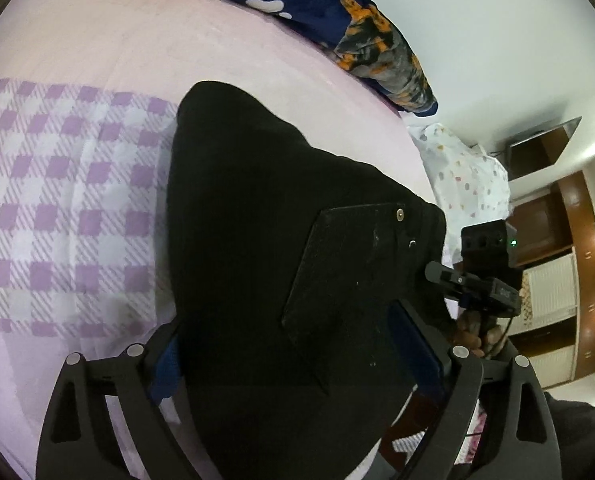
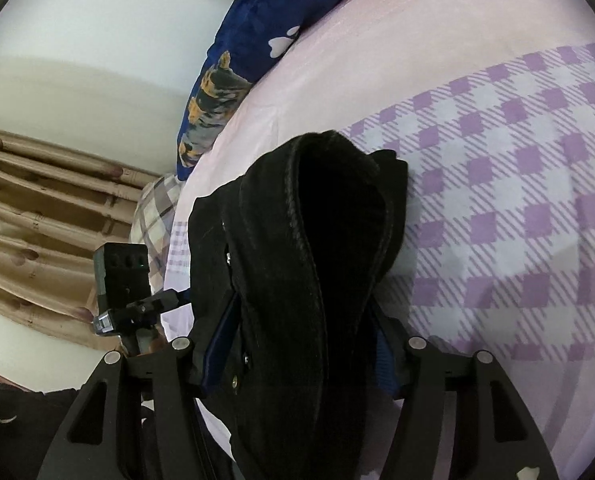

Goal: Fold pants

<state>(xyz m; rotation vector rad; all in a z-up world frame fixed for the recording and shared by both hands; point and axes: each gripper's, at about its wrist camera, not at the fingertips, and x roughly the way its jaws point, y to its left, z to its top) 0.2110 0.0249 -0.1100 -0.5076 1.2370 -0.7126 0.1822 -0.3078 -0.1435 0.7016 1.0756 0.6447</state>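
A: Where are the pants [image 1: 257, 220]?

B: On the bed [image 1: 97, 60], partly over the checked blanket [image 1: 57, 200], waist end lifted by both claws.

A: How are the 2 claws?

B: The left gripper [image 1: 297, 356] is spread wide with cloth between its fingers; the right gripper [image 2: 297, 344] likewise, bunching the waistband. Probably held at 2 corners to keep the fold even.
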